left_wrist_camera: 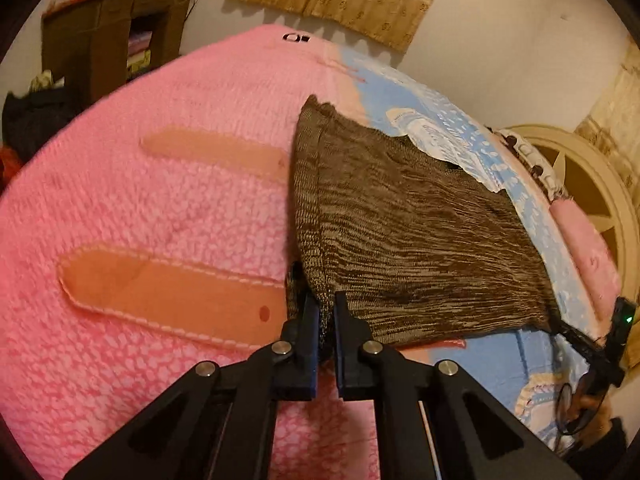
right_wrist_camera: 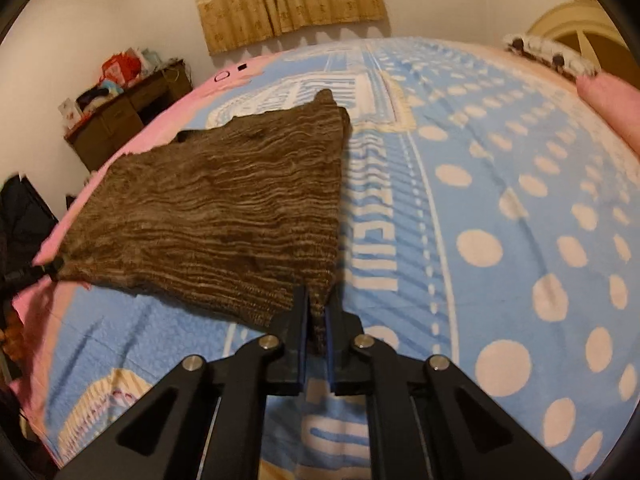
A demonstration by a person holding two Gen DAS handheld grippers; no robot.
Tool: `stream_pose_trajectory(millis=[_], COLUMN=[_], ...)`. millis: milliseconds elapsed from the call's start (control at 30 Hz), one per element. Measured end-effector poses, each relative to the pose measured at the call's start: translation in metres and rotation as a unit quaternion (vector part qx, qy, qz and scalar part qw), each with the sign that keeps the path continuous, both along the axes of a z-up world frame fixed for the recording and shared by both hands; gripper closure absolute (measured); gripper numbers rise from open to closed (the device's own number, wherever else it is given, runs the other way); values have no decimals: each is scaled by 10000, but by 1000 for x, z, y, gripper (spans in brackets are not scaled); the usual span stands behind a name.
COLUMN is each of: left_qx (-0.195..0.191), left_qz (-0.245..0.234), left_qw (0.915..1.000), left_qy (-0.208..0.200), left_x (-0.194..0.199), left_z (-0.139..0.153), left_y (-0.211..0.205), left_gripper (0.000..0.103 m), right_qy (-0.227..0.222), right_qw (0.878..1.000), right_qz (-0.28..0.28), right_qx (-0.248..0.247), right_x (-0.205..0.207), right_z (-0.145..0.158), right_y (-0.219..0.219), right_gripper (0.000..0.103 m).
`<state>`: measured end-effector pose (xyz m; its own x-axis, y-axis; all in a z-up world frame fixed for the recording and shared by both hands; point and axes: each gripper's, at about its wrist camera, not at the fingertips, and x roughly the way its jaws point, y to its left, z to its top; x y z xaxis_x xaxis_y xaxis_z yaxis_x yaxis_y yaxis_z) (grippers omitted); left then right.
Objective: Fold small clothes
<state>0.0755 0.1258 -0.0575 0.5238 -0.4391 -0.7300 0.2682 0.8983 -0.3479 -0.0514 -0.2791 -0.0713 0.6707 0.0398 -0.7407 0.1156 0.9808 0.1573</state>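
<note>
Left tongs (left_wrist_camera: 327,312) and right tongs (right_wrist_camera: 317,316) each pinch a near corner of the brown sweater (right_wrist_camera: 224,208), stretched above the bed (right_wrist_camera: 480,220).

Brown knit garment (right_wrist_camera: 224,208) spans gap between left gripper (left_wrist_camera: 326,308) and right gripper (right_wrist_camera: 318,308), blocking straight path between them. Blanket (right_wrist_camera: 480,200) right of garment open, flat. Pink pillow (right_wrist_camera: 612,100) at far right edge. Wooden cabinet (right_wrist_camera: 124,120) off bed, far left.
</note>
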Motion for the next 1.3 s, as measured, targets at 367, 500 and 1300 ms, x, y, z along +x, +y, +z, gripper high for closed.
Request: stream_pose_trajectory(millis=[367, 500, 1300], left_qx=[439, 486, 1311], left_qz=[290, -141, -249], left_qw=[9986, 9980, 9870], left_qy=[-108, -377, -893], left_x=[24, 38, 27], left_z=[35, 35, -15], left_y=[-10, -73, -132], left_gripper=[97, 96, 96], right_qy=[-810, -834, -283], right_qw=[9963, 9954, 9945], right_qz=[-240, 264, 1009], right_qx=[134, 391, -23], right_x=[0, 44, 79], right_z=[50, 47, -12], right_y=[-9, 30, 111], right_gripper=[67, 74, 66])
